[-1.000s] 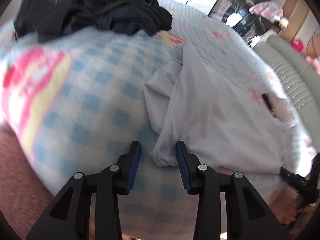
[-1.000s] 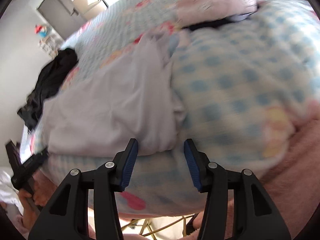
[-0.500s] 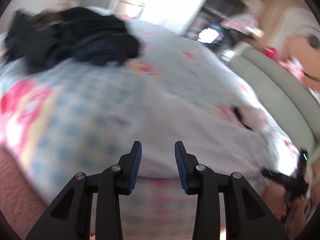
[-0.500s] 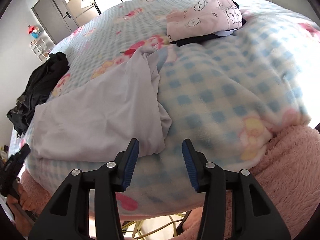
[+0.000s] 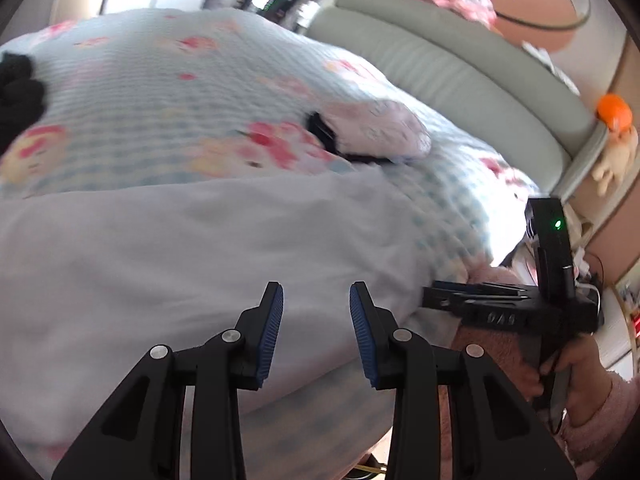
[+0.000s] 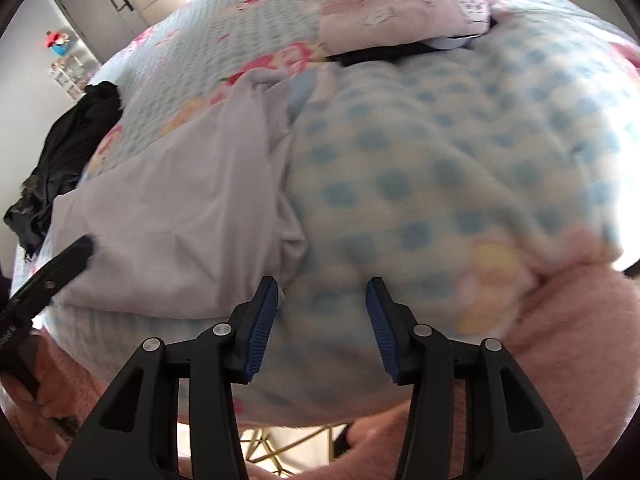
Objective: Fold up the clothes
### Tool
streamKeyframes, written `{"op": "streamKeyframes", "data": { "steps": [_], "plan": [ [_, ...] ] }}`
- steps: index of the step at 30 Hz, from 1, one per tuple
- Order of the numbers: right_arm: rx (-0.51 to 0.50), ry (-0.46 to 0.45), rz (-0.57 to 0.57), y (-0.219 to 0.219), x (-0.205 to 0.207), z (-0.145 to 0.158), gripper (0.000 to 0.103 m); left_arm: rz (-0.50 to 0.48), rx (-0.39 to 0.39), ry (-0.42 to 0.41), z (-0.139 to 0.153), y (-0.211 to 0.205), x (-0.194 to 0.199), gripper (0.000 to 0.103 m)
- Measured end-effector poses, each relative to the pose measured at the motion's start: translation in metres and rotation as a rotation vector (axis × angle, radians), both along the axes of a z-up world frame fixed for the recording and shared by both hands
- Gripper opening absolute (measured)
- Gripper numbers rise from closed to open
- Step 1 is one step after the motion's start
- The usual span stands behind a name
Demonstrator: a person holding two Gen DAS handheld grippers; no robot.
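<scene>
Place: home bedroom
Evidence: bed with checked blanket; padded headboard far right; plush toy; door far left

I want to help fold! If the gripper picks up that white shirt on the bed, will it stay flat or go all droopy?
Probably droopy: the white shirt lies in soft creases and bunches along its edge, so it looks thin and floppy. It likely weighs little, since it follows the blanket underneath. Held by one corner, the rest would probably hang and drag.
</scene>
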State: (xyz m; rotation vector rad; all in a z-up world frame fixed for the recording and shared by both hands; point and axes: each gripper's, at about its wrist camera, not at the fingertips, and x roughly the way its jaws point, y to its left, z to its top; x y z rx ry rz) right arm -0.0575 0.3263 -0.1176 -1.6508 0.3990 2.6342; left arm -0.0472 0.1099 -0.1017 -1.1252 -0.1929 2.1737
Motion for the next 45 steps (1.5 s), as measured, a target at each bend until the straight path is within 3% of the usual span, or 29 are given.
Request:
{"op": "streamKeyframes", "data": {
  "steps": [5, 10, 12, 16, 19, 24, 30, 32, 34, 37, 41, 43, 45],
  "plan": [
    [-0.037, 0.025, 0.037, -0.008, 0.0, -0.003, 0.048, -0.003, -0.096, -0.076, -0.028, 0.028, -0.007, 0.037],
    [-0.073, 0.049, 0.073, -0.016, 0.0, -0.006, 0.047, 0.042, -0.042, -0.146, -0.041, 0.019, -0.012, 0.037],
    [-0.088, 0.059, 0.088, -0.019, 0.0, -0.008, 0.041, 0.052, -0.043, -0.144, -0.042, 0.016, -0.009, 0.036],
    [-0.065, 0.08, 0.043, -0.009, 0.008, 0.004, 0.04, 0.052, -0.066, -0.127, -0.041, 0.016, -0.004, 0.036],
    [-0.042, 0.096, 0.001, 0.001, 0.015, 0.014, 0.041, 0.057, -0.036, -0.125, -0.038, 0.011, -0.004, 0.036],
    [-0.057, 0.119, 0.004, 0.006, 0.006, 0.031, 0.048, 0.351, -0.112, 0.128, 0.005, -0.038, 0.018, 0.043],
    [0.0, 0.085, 0.09, -0.014, -0.049, 0.026, 0.049, 0.584, -0.06, 0.013, -0.015, -0.127, -0.004, 0.045],
    [0.018, 0.073, 0.118, -0.021, -0.068, 0.025, 0.048, 0.665, -0.076, -0.001, -0.02, -0.155, 0.0, 0.044],
    [0.022, 0.074, 0.093, -0.016, -0.072, 0.026, 0.048, 0.746, -0.101, -0.01, -0.025, -0.184, 0.005, 0.036],
    [0.02, 0.084, 0.024, -0.003, -0.071, 0.029, 0.049, 0.86, -0.106, -0.008, -0.023, -0.223, 0.014, 0.036],
    [0.006, 0.102, -0.011, 0.004, -0.075, 0.032, 0.049, 0.782, 0.038, 0.043, -0.007, -0.233, -0.002, 0.037],
    [-0.004, 0.112, -0.01, 0.004, -0.08, 0.034, 0.05, 0.706, 0.017, 0.069, -0.001, -0.219, -0.017, 0.038],
    [-0.014, 0.123, -0.01, 0.004, -0.085, 0.036, 0.05, 0.667, -0.017, 0.043, -0.005, -0.207, -0.037, 0.038]
  ]
}}
